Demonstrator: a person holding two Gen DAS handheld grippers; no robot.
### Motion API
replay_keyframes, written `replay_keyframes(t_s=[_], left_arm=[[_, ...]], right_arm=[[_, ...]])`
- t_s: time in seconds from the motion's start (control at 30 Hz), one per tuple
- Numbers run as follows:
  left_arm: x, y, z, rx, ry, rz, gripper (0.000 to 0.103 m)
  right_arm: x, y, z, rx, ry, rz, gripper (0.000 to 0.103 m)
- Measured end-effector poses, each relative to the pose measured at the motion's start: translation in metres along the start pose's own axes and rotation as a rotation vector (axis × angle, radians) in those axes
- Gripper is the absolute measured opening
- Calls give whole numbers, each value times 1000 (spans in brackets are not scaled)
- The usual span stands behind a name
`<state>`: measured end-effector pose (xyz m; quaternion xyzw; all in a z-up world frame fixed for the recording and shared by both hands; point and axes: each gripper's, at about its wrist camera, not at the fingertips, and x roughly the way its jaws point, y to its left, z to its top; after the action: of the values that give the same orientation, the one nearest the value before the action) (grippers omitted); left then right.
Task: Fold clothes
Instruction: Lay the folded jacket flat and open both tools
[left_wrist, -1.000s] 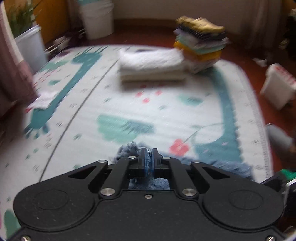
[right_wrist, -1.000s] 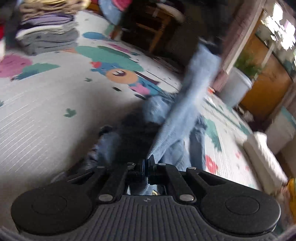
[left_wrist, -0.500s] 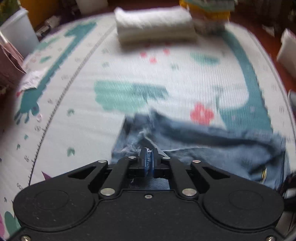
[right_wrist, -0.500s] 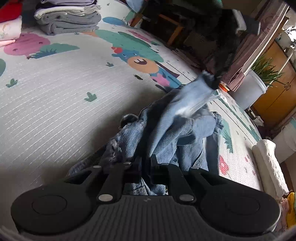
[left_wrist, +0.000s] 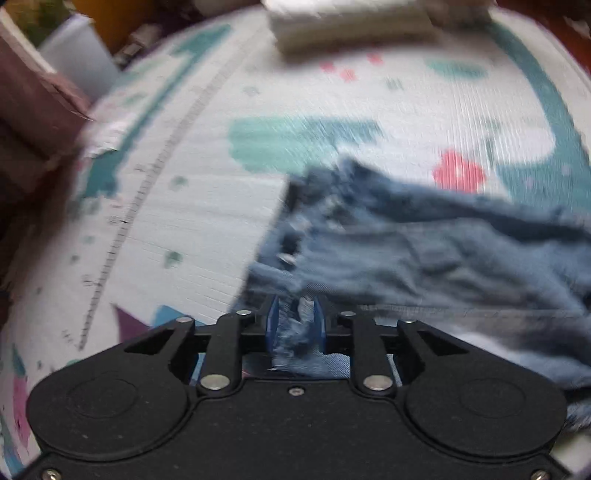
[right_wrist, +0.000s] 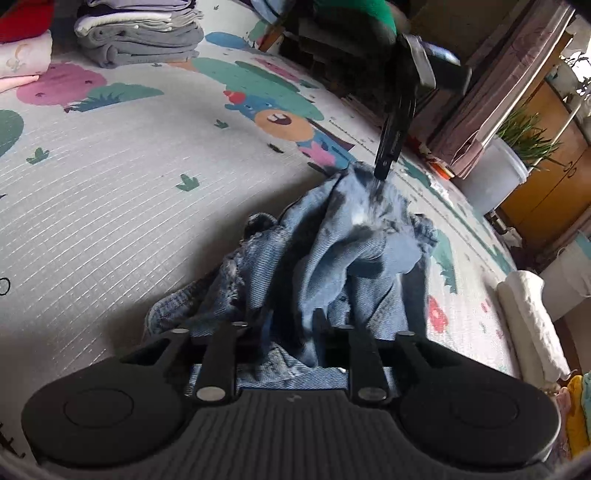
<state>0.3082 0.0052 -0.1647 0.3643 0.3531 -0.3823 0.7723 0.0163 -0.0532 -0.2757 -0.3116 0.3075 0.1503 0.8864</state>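
Denim garment (left_wrist: 424, 254) bunches between both opening tools, left (left_wrist: 294, 325) and right (right_wrist: 288, 332), on mat (right_wrist: 110, 206).

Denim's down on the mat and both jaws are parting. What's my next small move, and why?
Probably draw both grippers back off the denim. The left gripper and right gripper are opening with cloth between their jaws, and the garment lies bunched, so regrasp at an edge to spread it.

A: Describe the left claw (left_wrist: 294, 314).
B: Matte black housing, two round bosses, silver screws, blue finger pads (left_wrist: 273, 321).
A: And the right claw (right_wrist: 291, 325)?
B: Black linkage arms, silver pivots, ribbed grey housing. A green sleeve (right_wrist: 354, 11) shows above.
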Motion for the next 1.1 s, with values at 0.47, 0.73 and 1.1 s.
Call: replay_keyframes(t_s=[0.47,0.73,1.1], left_arm=[[-64,-92,-126,-944,-141,-423,19],[-68,-134,-143,-1162,-236,-448,23],[-69,-168,-158,-1292,-189,-423,25]], right_arm=[[-3,-118,-16,657,-147,119,42],[113,-234,-20,955,-87,336,44],[167,-263,-16,956,-77,650,46]])
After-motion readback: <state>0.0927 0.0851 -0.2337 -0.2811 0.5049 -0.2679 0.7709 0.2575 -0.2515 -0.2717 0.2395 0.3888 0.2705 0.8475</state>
